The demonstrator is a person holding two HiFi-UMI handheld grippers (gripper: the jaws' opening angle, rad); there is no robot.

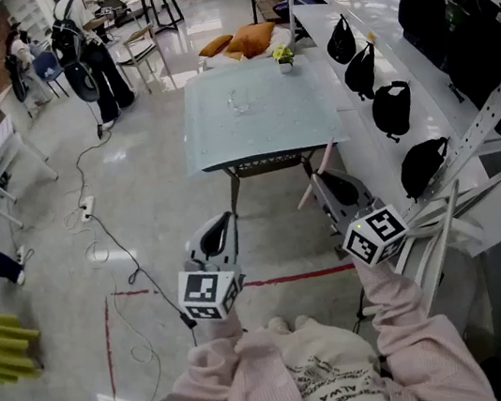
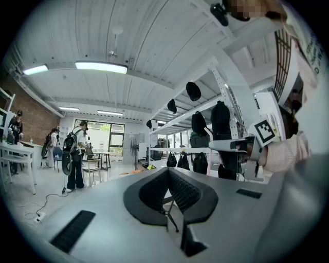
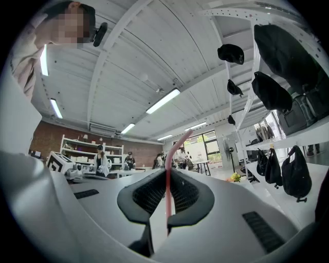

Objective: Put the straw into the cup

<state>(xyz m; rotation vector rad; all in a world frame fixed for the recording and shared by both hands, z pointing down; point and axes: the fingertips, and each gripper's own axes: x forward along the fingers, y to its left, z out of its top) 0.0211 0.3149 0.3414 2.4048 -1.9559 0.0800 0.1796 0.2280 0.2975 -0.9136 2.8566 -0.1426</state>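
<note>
A clear cup (image 1: 239, 101) stands near the middle of the pale blue table (image 1: 314, 127), well ahead of both grippers. My right gripper (image 1: 327, 188) (image 3: 167, 205) is shut on a pink straw (image 3: 168, 169) that stands upright between its pads, its bent top leaning right. In the head view the straw (image 1: 314, 179) shows as a thin pink line by the jaws. My left gripper (image 1: 221, 226) (image 2: 168, 208) is held close to the body, its jaws together with nothing between them. Both grippers point level toward the table.
A small pot of yellow flowers (image 1: 283, 59) sits at the table's far right corner. White shelving with black bags (image 1: 393, 109) runs along the right. Cables (image 1: 91, 212) and a red tape line (image 1: 292, 277) cross the floor. People (image 1: 86, 41) stand at the back left.
</note>
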